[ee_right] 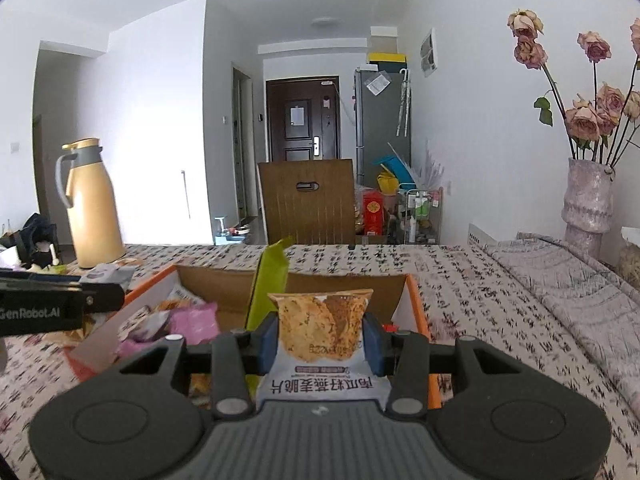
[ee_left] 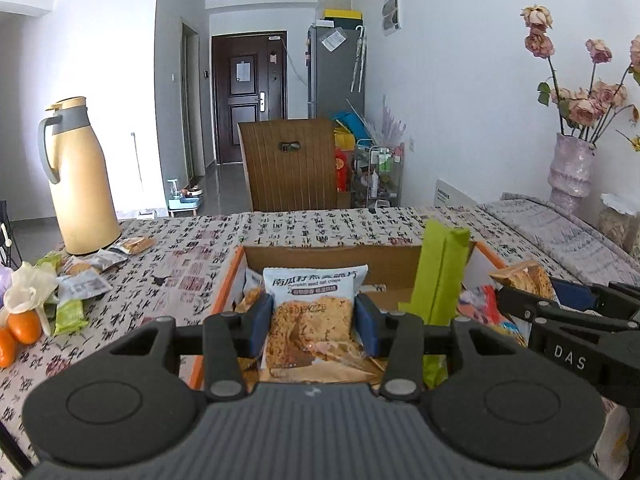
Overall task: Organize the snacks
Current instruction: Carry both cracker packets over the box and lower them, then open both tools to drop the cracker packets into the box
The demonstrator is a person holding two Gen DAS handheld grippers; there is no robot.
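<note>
Two oat-crisp packets are in my grip: left gripper clamps one packet, right gripper the other, both above the cardboard box; one green bag stands upright inside, one thermos at the table's far-left corner.

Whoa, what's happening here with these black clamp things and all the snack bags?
Someone is sorting snacks with two hand-held grippers. The left gripper is shut on a pumpkin seed oat crisps packet, and the right gripper is shut on a second crisps packet, both held over an orange-edged cardboard box that already contains other snacks and a tall green pouch. More loose snack packets and oranges lie on the patterned tablecloth by a yellow thermos.
</note>
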